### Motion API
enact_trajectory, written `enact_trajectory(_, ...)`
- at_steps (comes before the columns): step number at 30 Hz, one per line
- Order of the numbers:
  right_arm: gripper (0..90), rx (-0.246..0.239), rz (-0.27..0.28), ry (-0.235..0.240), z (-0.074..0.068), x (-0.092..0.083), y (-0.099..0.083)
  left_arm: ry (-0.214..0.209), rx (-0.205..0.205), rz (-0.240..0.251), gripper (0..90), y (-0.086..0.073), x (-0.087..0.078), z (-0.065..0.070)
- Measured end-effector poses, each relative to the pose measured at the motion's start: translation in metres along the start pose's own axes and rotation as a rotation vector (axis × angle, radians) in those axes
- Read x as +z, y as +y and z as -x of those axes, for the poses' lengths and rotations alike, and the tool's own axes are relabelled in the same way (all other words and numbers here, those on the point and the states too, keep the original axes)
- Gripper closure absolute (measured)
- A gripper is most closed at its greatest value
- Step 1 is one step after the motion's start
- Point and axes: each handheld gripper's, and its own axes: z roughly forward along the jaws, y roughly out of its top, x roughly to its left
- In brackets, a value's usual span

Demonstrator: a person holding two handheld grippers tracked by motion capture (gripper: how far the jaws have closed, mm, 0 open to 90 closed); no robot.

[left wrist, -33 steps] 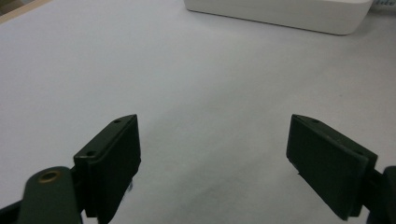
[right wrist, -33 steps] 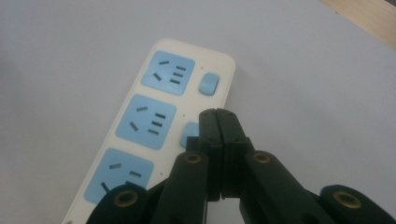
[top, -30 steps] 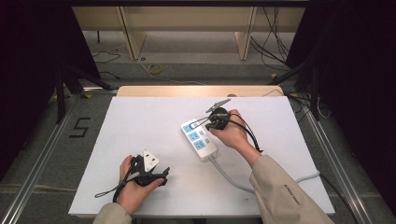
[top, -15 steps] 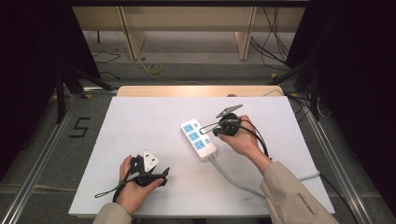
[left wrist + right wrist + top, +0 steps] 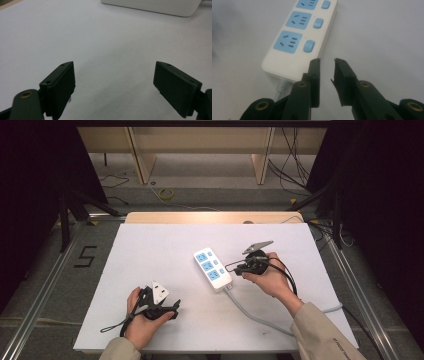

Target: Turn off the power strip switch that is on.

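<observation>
- The power strip (image 5: 213,269) lies flat near the middle of the white table (image 5: 150,250), its grey cable (image 5: 260,317) running toward the person's side.
- The right gripper (image 5: 326,62) is just beside the strip's cable end, not touching it; its jaws have just been opening and now stand a little apart, with nothing between them.
- The left gripper (image 5: 113,75) rests well apart from the strip, jaws wide and empty.
- I judge the step to be a release after pressing or positioning the strip (which one I cannot tell).
- The next move probably calls for a fresh approach to a switch (image 5: 309,46) or to the strip's edge.
</observation>
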Motion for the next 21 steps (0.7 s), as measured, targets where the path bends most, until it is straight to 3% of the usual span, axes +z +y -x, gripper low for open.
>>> enact_trajectory(15,60.7,0.023,0.070,0.001,-0.003,-0.024,-0.050,0.006,-0.005,-0.007,17.5,-0.002,0.000,-0.001)
enact_trajectory(21,57.5,0.007,0.100,0.006,-0.008,-0.030,-0.062,0.010,-0.007,-0.008,17.4,-0.002,0.000,-0.001)
